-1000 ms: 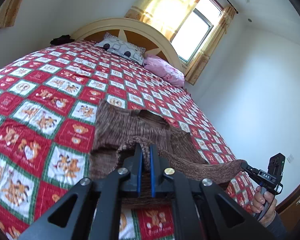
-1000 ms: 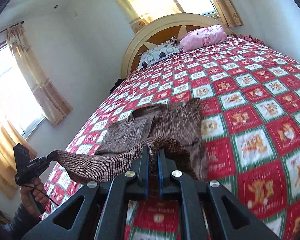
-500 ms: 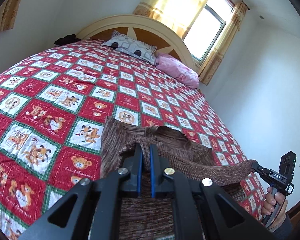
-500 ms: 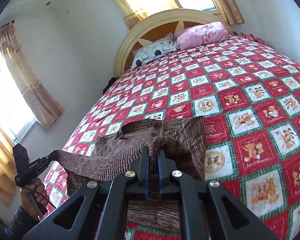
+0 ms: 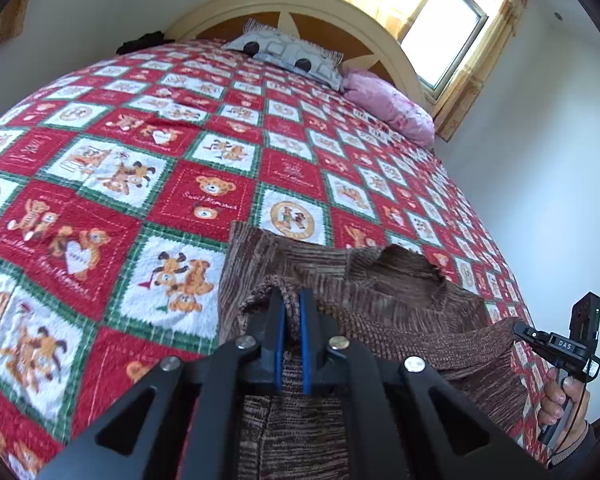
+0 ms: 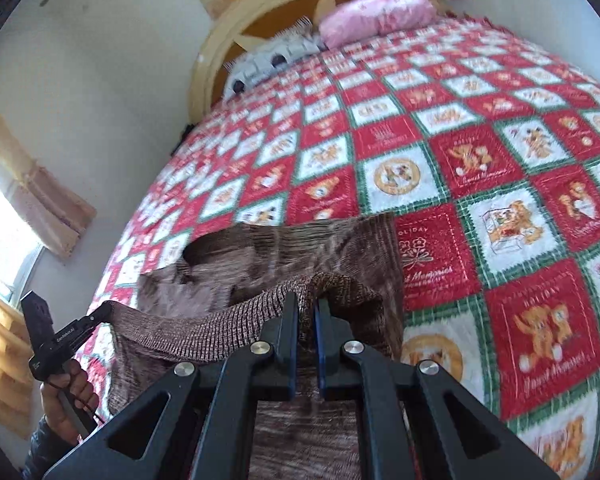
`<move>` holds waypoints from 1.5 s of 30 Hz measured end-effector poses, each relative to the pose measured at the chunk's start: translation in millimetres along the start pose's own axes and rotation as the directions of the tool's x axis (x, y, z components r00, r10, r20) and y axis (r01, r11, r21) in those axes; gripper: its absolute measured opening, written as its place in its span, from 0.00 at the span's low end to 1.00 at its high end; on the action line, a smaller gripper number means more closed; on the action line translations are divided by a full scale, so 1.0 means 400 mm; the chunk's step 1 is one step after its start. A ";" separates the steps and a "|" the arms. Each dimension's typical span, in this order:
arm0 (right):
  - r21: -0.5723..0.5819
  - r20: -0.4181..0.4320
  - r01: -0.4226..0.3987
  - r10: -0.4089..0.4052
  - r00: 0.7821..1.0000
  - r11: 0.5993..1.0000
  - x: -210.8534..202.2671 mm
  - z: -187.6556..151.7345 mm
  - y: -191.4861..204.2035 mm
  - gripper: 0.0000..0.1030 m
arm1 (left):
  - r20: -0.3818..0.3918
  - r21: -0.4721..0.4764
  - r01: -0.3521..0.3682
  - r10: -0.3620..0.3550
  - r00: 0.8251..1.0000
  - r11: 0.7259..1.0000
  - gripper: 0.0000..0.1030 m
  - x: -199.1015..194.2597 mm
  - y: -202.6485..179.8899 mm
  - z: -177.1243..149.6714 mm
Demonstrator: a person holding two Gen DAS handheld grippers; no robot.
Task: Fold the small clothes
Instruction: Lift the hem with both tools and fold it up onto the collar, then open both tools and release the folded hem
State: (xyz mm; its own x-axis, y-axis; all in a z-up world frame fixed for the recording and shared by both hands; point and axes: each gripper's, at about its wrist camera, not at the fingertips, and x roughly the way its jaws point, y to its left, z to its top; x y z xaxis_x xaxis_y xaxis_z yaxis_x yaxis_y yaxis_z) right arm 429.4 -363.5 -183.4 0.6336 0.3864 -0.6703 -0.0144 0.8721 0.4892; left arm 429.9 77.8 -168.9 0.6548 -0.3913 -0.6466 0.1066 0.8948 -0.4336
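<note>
A brown knit sweater [image 5: 380, 280] lies on the red and white quilt [image 5: 140, 184] near the foot of the bed. My left gripper [image 5: 288, 300] is shut on its ribbed hem at the left corner. My right gripper [image 6: 305, 304] is shut on the hem's other corner. The hem [image 6: 220, 328] stretches taut between them, lifted over the sweater's body [image 6: 300, 248]. Each gripper shows in the other's view, the right one [image 5: 520, 330] at the far right, the left one [image 6: 104, 312] at the far left.
A grey patterned pillow [image 5: 288, 54] and a pink pillow [image 5: 388, 104] lie by the cream headboard [image 5: 300, 4]. A dark item [image 5: 140, 42] sits at the bed's far left corner. Walls and curtained windows surround the bed.
Both grippers have carried the hem forward toward the collar and lower over the sweater's body. The quilt and sweater look closer.
</note>
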 end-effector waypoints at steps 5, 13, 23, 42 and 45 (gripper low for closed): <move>0.129 -0.073 -0.033 0.043 0.996 0.991 0.112 0.074 -0.064 0.07 | -0.019 -0.112 -0.040 0.038 0.999 0.993 0.07 0.074 0.057 0.037; 0.157 -0.035 0.037 -0.032 0.999 0.987 0.152 0.121 -0.088 0.63 | 0.016 -0.163 -0.128 0.132 0.991 0.978 0.07 0.085 0.102 0.051; -0.099 0.001 0.142 -0.143 0.990 0.985 0.101 0.077 -0.034 0.63 | 0.042 0.052 -0.176 0.174 0.984 0.983 0.11 0.042 0.023 0.036; -0.148 -0.050 0.277 -0.287 0.957 0.949 0.202 0.085 -0.066 0.05 | -0.001 0.025 -0.335 0.336 0.942 0.942 0.60 0.184 0.028 0.030; -0.151 -0.029 0.291 -0.299 0.954 0.945 0.177 0.089 -0.053 0.10 | 0.002 0.016 -0.314 0.314 0.949 0.949 0.58 0.144 0.025 0.025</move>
State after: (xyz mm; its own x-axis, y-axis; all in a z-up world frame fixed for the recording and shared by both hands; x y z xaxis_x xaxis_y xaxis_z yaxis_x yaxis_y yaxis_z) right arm 502.1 -365.5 -221.1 0.5865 0.1169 -0.8014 0.0543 0.9816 0.1829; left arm 476.1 66.2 -204.0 0.6568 -0.0902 -0.7487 -0.0925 0.9757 -0.1987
